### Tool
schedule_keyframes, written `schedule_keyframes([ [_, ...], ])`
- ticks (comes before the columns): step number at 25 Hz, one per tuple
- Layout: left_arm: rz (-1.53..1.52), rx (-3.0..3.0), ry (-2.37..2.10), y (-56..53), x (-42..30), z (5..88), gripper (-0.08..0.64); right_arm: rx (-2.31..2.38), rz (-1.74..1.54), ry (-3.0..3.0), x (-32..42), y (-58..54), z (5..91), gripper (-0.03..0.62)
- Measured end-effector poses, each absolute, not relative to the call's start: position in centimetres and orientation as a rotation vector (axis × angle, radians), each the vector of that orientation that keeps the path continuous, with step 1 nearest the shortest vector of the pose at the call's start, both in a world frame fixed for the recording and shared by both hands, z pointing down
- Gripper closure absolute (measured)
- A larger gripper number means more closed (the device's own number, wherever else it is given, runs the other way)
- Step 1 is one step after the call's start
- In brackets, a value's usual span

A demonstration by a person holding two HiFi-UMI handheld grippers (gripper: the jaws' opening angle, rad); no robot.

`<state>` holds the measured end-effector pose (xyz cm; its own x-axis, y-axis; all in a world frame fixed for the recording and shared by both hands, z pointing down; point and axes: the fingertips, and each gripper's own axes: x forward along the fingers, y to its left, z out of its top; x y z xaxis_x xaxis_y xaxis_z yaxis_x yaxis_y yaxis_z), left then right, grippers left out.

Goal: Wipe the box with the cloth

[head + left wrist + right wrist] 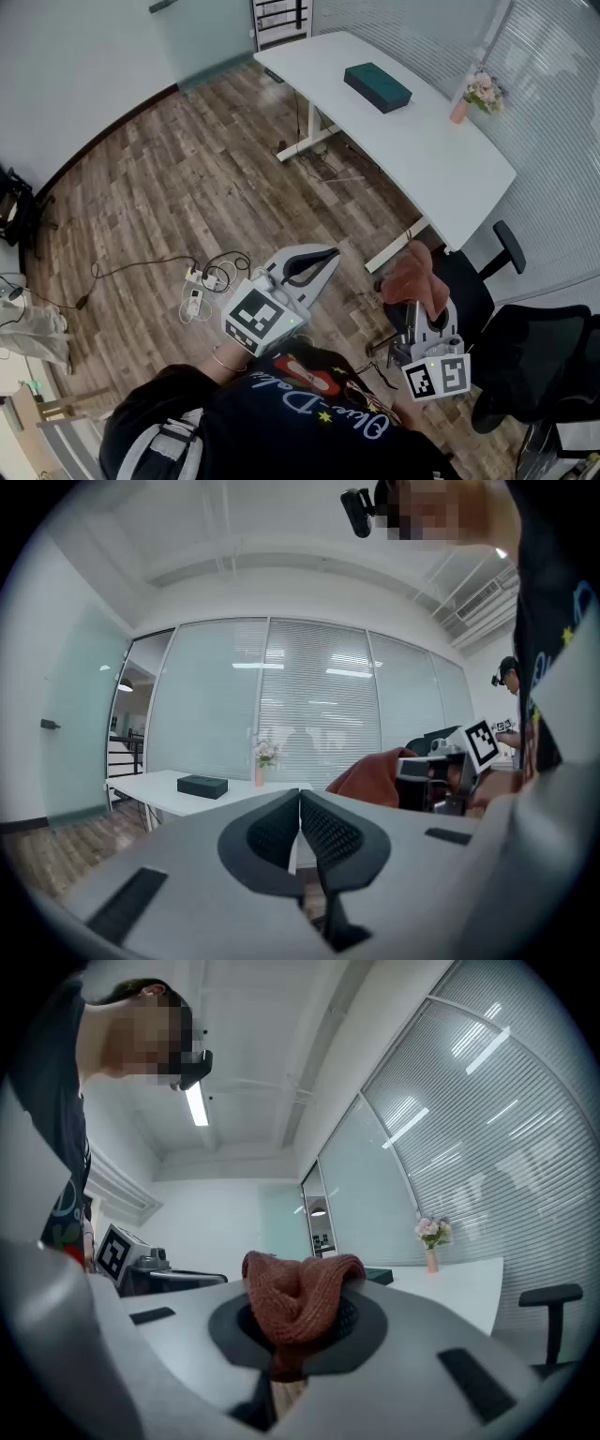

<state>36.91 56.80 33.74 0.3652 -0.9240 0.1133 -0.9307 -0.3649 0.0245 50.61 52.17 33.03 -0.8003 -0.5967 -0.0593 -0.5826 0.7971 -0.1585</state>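
Standing on wood floor (178, 178) — white desk (412, 159), dark box (377, 87), flowers (484, 91).

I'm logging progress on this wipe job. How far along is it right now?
Done: the cloth is picked up, clamped in the right gripper.
In hand: the approach. Both grippers hang over the wooden floor, apart from the white table. The left gripper is shut and empty.
Left: all the wiping. The dark box lies on the table, with the cloth nowhere near it.
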Motion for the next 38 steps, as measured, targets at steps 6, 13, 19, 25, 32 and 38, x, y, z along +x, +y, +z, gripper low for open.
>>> schedule_keyframes([
  [6, 0.115, 2.532, -1.711, 57.5, 37.5, 33.7, 0.557, -0.951, -0.189, 2.868, 51.0, 53.0, 32.5, 0.568],
  [13, 0.098, 2.489, -1.714, 58.8, 38.0, 35.0, 0.557, -0.863, -0.18, 2.873, 50.7, 54.2, 32.3, 0.568],
  [19, 0.086, 2.463, -1.705, 59.2, 38.0, 36.3, 0.557, -0.828, -0.177, 2.927, 49.2, 54.4, 33.3, 0.567],
  [25, 0.092, 2.445, -1.734, 59.9, 36.9, 36.6, 0.557, -0.803, -0.178, 2.937, 47.9, 54.8, 33.5, 0.566],
  [32, 0.098, 2.417, -1.724, 59.3, 35.2, 37.4, 0.557, -0.831, -0.239, 2.943, 46.6, 53.8, 35.1, 0.566],
  [38, 0.071, 2.513, -1.613, 54.0, 34.5, 37.4, 0.557, -0.995, -0.208, 2.889, 47.3, 50.1, 34.9, 0.566],
])
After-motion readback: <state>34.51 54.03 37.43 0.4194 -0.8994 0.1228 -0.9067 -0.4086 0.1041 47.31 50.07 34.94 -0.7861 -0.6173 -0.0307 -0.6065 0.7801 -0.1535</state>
